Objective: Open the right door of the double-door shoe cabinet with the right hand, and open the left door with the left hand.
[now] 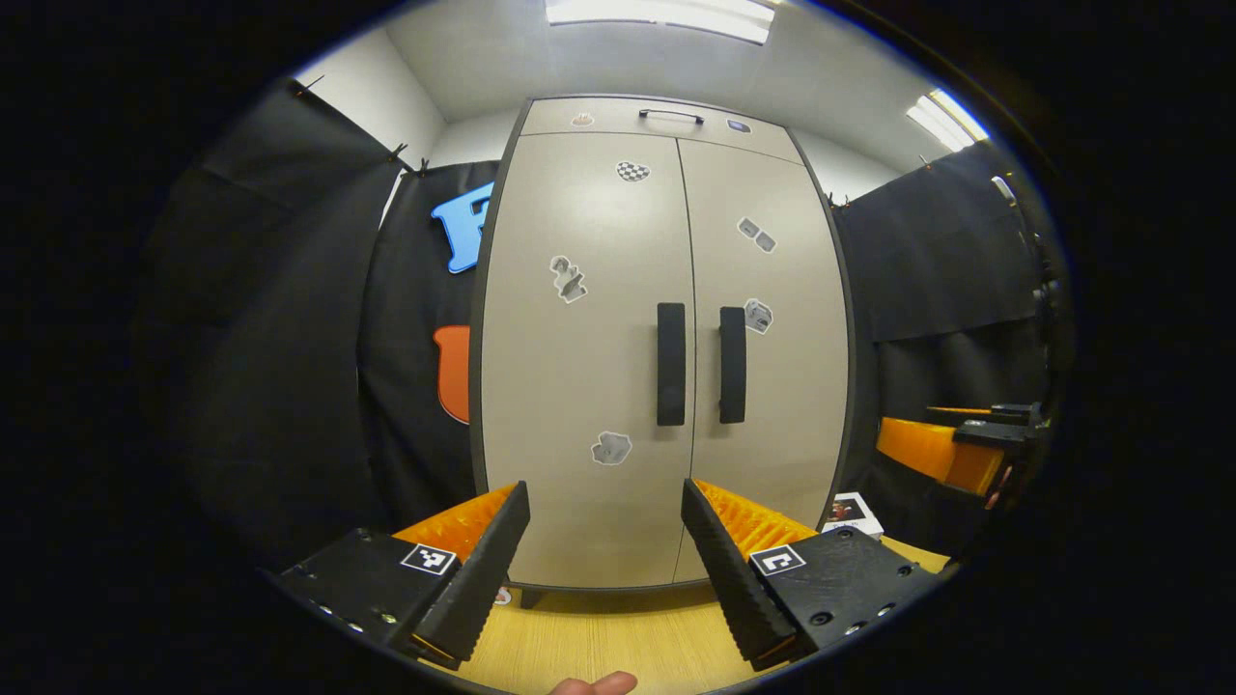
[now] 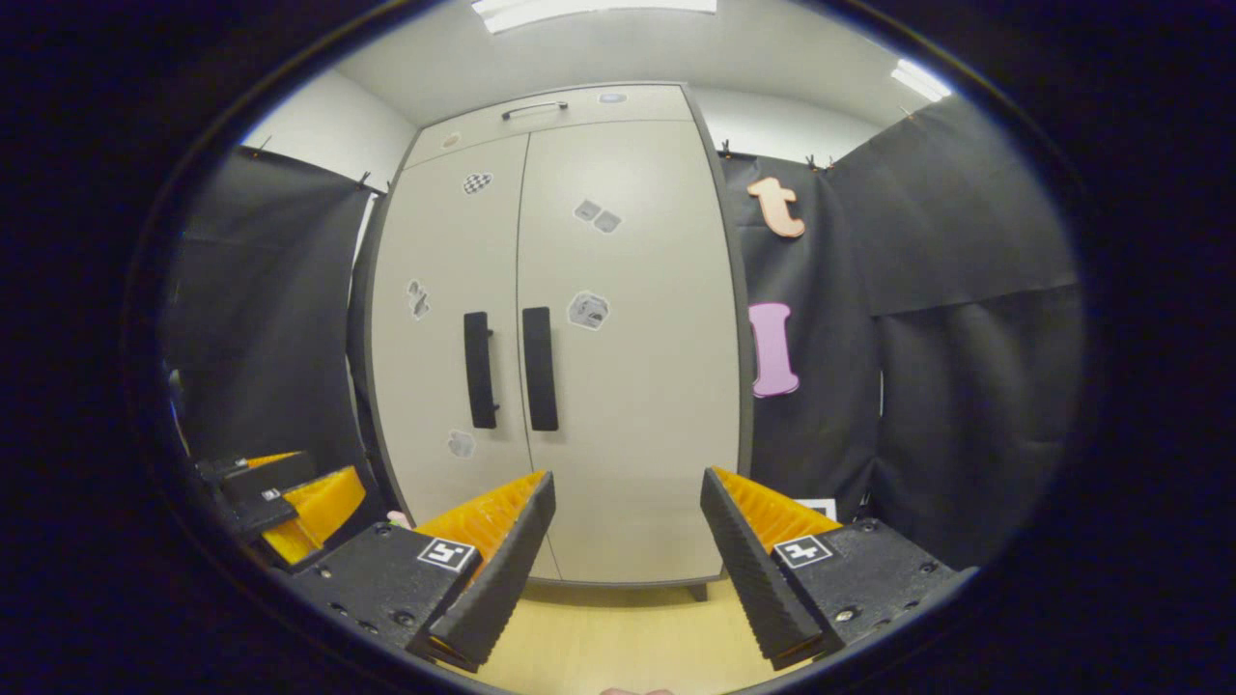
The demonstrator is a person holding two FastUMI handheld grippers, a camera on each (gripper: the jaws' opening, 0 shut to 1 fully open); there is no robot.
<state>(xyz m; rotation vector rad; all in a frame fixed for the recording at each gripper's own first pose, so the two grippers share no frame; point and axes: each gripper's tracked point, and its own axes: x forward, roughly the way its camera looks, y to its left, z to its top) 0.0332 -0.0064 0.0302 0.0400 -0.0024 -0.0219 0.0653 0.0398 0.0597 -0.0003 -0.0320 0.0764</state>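
A tall beige shoe cabinet [image 1: 579, 367] stands ahead with both doors closed, each door carrying a dark vertical handle near the middle seam. In the left gripper view the left handle [image 1: 670, 364] and right handle [image 1: 732, 365] sit above my left gripper [image 1: 605, 504], which is open and well short of the doors. In the right gripper view the same handles, the left handle [image 2: 479, 370] and the right handle [image 2: 540, 369], lie up and left of my right gripper [image 2: 628, 494], open with nothing in it. The right gripper [image 1: 975, 439] also shows at the far right.
Black cloth walls flank the cabinet on both sides. A top drawer with a thin handle [image 1: 670, 115] caps the cabinet. Several stickers dot the doors. A wooden floor [image 1: 618, 637] runs up to the cabinet base. A small white box [image 1: 854, 513] lies at the cabinet's lower right.
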